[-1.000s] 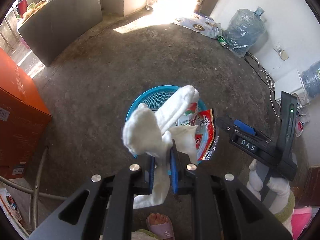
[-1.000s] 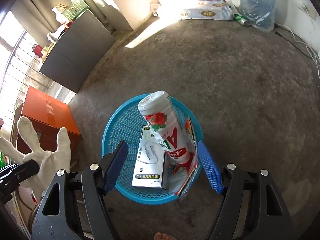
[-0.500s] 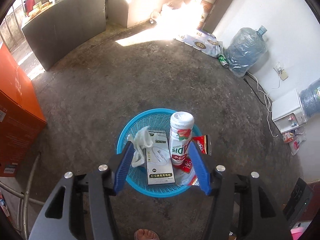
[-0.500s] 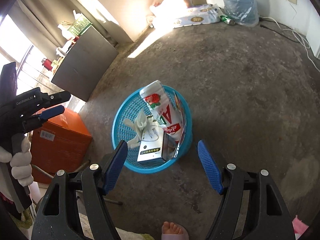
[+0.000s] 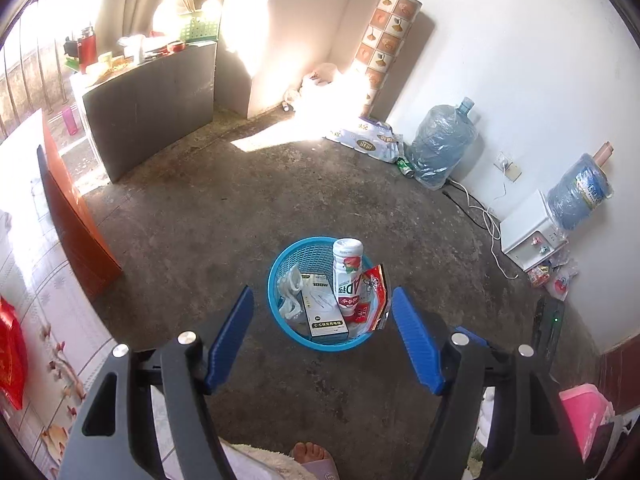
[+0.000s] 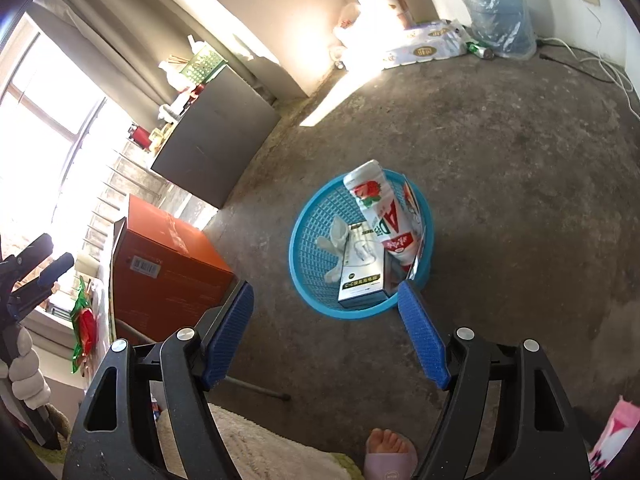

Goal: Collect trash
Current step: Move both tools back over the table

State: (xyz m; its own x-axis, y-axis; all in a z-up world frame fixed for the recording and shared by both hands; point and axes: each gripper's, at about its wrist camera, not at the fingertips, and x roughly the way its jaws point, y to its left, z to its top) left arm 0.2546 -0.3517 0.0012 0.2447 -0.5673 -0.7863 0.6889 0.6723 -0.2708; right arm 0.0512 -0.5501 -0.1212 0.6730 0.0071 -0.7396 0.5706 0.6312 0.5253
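Observation:
A blue mesh basket (image 5: pixel 277 280) (image 6: pixel 298 260) stands on the concrete floor. It holds a white strawberry drink bottle (image 5: pixel 347 272) (image 6: pixel 380 208), a white cable box (image 5: pixel 322 308) (image 6: pixel 360 264), a white glove (image 5: pixel 289 292) (image 6: pixel 336 240) and a red wrapper (image 5: pixel 374 292) (image 6: pixel 412 204). My left gripper (image 5: pixel 321 292) hangs well above the basket, its jaws opening, nothing between them. My right gripper (image 6: pixel 325 286) is also high above the basket, open and empty. In the right wrist view, a white-gloved hand (image 6: pixel 24 372) holds the left gripper at the left edge.
An orange box (image 5: pixel 76 216) (image 6: pixel 168 264) stands left of the basket, with a grey cabinet (image 5: pixel 152 108) behind it. Water jugs (image 5: pixel 440 148), a white dispenser (image 5: pixel 528 232) and cables line the right wall. A bare foot in a slipper (image 5: pixel 312 456) is near me.
The left gripper let go of the white glove, which now lies in the basket, then opened and rose away. The right gripper also lifted back, still open.

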